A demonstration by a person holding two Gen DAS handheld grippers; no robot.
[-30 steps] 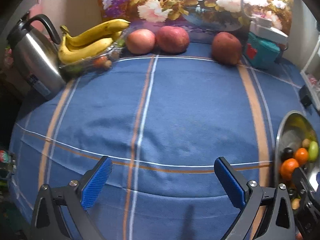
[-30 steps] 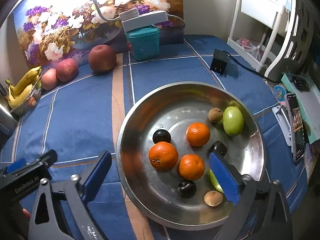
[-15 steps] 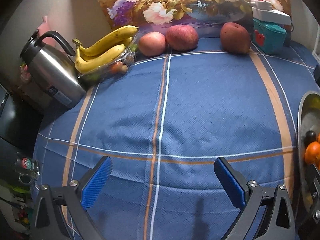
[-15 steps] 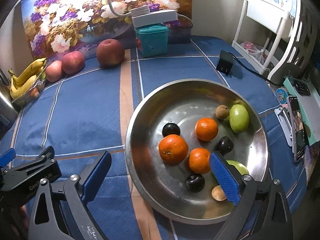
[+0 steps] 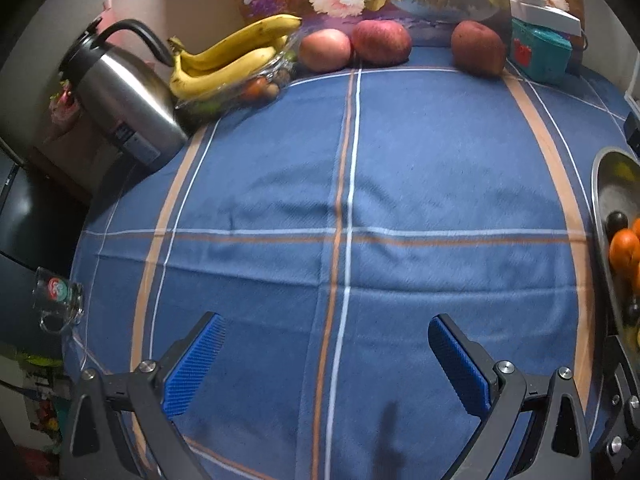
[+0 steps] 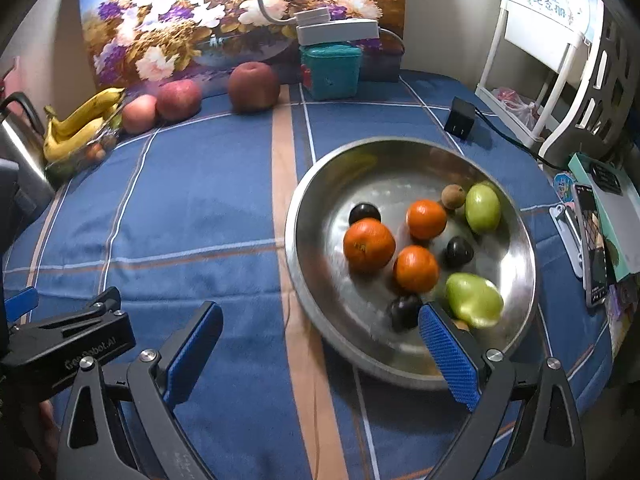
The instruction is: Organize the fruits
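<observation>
A steel bowl [image 6: 320, 184] on the blue cloth holds three oranges [image 6: 369, 245], two green fruits [image 6: 474, 300], dark plums [image 6: 364, 212] and a small brown fruit [image 6: 453, 197]. Its rim shows at the right of the left wrist view [image 5: 600, 184]. Three apples [image 5: 382, 42] and a bunch of bananas [image 5: 228, 60] on a clear dish lie along the back, also in the right wrist view [image 6: 254, 86]. My left gripper [image 5: 326, 360] is open and empty over bare cloth. My right gripper [image 6: 320, 352] is open and empty at the bowl's near rim.
A steel kettle [image 5: 124, 96] stands at the back left and a glass mug [image 5: 58, 300] at the left edge. A teal box [image 6: 330, 70], a black charger [image 6: 462, 118], a white rack [image 6: 536, 60] and a phone [image 6: 592, 240] are at the right.
Both views have shifted: the left gripper pulled back and left, so the bowl slid toward its right edge. The right gripper shifted left and back, so the bowl sits further right.
</observation>
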